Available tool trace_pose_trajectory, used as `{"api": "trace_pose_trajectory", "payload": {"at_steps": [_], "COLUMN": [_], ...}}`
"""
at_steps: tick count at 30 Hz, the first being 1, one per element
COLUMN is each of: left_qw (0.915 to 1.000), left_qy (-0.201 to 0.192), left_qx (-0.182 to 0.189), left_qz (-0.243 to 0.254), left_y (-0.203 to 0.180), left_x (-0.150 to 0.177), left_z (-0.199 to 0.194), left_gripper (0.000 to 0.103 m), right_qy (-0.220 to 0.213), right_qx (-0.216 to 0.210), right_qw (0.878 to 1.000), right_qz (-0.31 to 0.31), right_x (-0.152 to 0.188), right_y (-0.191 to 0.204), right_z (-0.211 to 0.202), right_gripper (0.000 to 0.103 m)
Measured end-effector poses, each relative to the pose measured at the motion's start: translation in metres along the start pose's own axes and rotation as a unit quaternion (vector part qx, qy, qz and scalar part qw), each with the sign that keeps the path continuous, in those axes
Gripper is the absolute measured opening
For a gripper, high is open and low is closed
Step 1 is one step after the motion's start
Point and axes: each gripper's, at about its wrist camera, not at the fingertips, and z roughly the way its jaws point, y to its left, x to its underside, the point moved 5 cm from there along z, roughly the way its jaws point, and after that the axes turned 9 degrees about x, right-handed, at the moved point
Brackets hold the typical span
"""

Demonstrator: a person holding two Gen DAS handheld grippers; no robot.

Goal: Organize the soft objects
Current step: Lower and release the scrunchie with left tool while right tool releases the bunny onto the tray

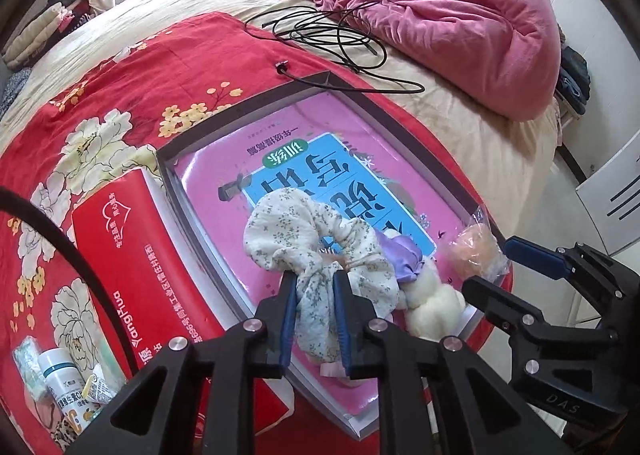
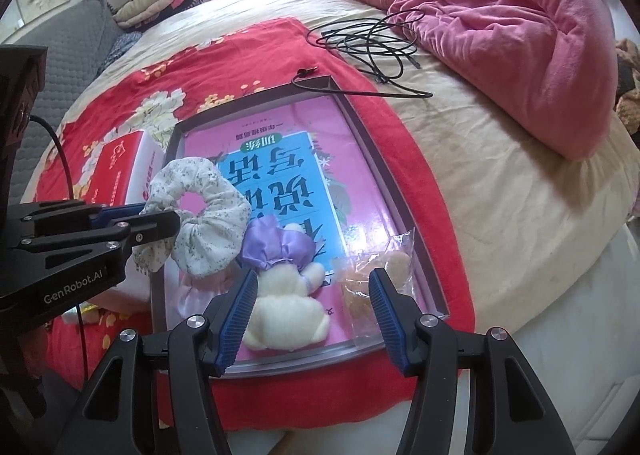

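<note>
My left gripper (image 1: 314,283) is shut on a cream floral scrunchie (image 1: 316,239) and holds it over the near part of a grey-rimmed tray (image 1: 384,111) with a pink book in it. The scrunchie (image 2: 200,215) and left gripper (image 2: 168,221) also show in the right wrist view. A cream plush toy with a purple bow (image 2: 284,295) lies in the tray's near end, beside a clear bag of orange puffs (image 2: 376,271). My right gripper (image 2: 312,287) is open above the plush toy and bag, holding nothing.
A red box (image 1: 132,255) lies left of the tray on a red floral cloth (image 1: 100,95). A black cable (image 1: 340,35) coils beyond the tray. A pink quilt (image 1: 460,7) is heaped at the back right. Small bottles and packets (image 1: 64,383) lie at the near left.
</note>
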Motion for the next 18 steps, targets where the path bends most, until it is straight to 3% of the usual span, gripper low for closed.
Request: {"api": "trace_pose_trajectory", "payload": {"at_steps": [7, 11, 18], "left_qw": [0.9999, 1.0000, 1.0000], "left_qy": [0.010, 0.007, 0.005], "left_qx": [-0.005, -0.006, -0.007], "left_qz": [0.005, 0.002, -0.002], "left_y": [-0.002, -0.003, -0.004], "left_x": [0.001, 0.002, 0.003], "left_z": [0.003, -0.001, -0.010], "left_gripper": [0.027, 0.044, 0.049], "right_qy": [-0.003, -0.004, -0.009], "right_qx": [0.011, 0.011, 0.024], "right_qw": [1.000, 1.000, 1.000], "right_qz": [-0.003, 0.000, -0.001], "right_x": [-0.001, -0.002, -0.004], "right_y": [-0.002, -0.004, -0.006], "right_z": [-0.004, -0.007, -0.012], "right_gripper": [0.068, 0.068, 0.070]}}
